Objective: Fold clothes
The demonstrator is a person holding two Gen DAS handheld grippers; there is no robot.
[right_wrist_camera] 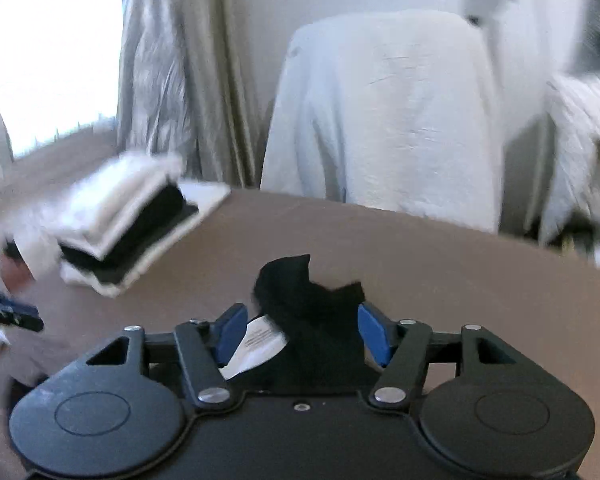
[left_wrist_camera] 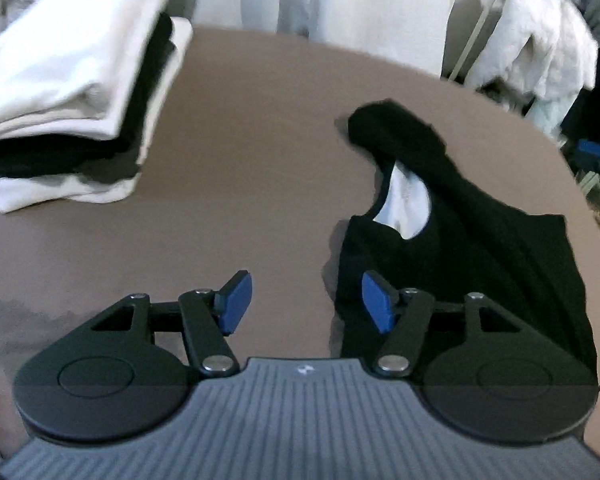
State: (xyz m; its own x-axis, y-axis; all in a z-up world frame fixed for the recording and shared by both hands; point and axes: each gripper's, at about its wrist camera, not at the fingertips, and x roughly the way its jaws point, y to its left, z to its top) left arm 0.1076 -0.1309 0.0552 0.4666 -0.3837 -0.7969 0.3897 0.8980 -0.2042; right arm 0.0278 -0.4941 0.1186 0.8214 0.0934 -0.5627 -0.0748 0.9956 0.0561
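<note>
A black sleeveless top (left_wrist_camera: 472, 248) lies on the brown table (left_wrist_camera: 252, 152), its white neck label (left_wrist_camera: 406, 204) showing. My left gripper (left_wrist_camera: 306, 304) hovers open over the bare table just left of the garment's edge, nothing between its blue pads (left_wrist_camera: 236, 300). In the right wrist view the same black top (right_wrist_camera: 316, 320) and its label (right_wrist_camera: 256, 344) lie below and beyond my right gripper (right_wrist_camera: 302, 332), whose blue pads (right_wrist_camera: 374, 332) stand apart and press on nothing.
A stack of folded white and black clothes (left_wrist_camera: 76, 92) sits at the table's far left, also the folded stack (right_wrist_camera: 128, 224) in the right wrist view. White cloth drapes over a chair (right_wrist_camera: 384, 112) behind the table. The other gripper's tip (right_wrist_camera: 8, 312) shows at the left edge.
</note>
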